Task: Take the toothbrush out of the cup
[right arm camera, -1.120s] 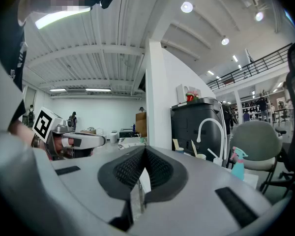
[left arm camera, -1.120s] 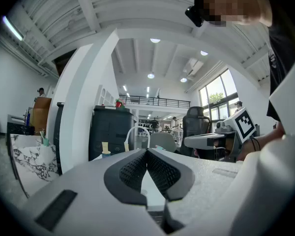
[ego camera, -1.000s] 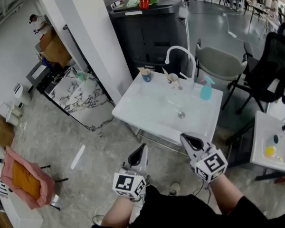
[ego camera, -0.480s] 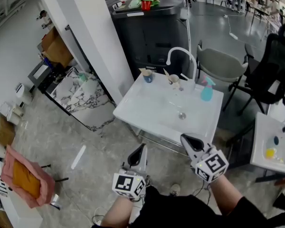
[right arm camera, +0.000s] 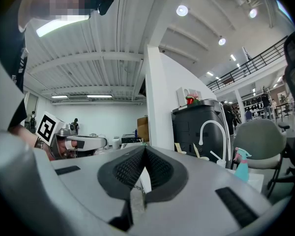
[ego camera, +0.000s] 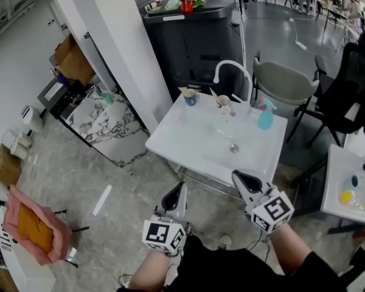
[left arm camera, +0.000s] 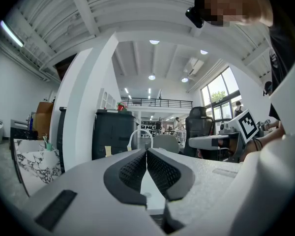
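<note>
My left tool [ego camera: 180,187] and right tool [ego camera: 236,176] are both clenched, empty, just before the sink [ego camera: 170,142]; cups [ego camera: 188,97] at its back rim.

Blue cup [ego camera: 189,98] and beige cup [ego camera: 223,104] at the sink's [ego camera: 194,140] back edge; the thin sticks in them are too small to identify. Both gripper views: basin out of sight — only the faucet [left arm camera: 139,130] arch shows. Black chair [ego camera: 347,84] and second white table [ego camera: 347,163] cut off by the head view's right edge.
</note>
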